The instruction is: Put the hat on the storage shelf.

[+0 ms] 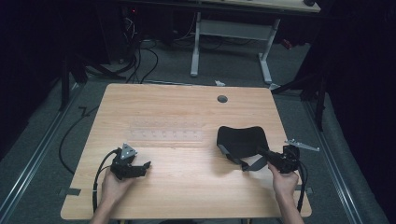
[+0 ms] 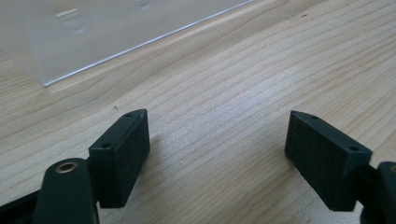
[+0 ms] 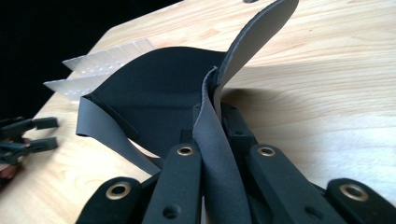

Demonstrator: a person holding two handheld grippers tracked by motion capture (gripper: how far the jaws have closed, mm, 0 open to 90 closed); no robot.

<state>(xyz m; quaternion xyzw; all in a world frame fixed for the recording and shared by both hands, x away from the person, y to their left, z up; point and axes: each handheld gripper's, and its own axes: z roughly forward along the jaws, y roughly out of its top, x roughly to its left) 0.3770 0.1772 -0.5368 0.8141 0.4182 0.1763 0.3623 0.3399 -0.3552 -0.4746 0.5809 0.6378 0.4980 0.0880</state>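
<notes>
A black soft mask-shaped pad (image 1: 243, 139) with straps lies right of the table's middle. My right gripper (image 1: 260, 151) is shut on its near edge, and in the right gripper view the jaws (image 3: 217, 116) pinch a fold of the pad (image 3: 159, 93), whose grey underside curls upward. My left gripper (image 1: 145, 166) rests low over the wood at the front left, open with nothing between its fingers (image 2: 121, 149). It also appears at the far left of the right gripper view (image 3: 39, 133).
A clear plastic sheet (image 1: 166, 133) lies flat on the wooden table (image 1: 187, 102) between the two grippers, toward the back; its corner shows ahead of the left jaws (image 2: 93, 32). A round cable hole (image 1: 222, 99) sits near the far edge. Cables and a desk frame stand beyond.
</notes>
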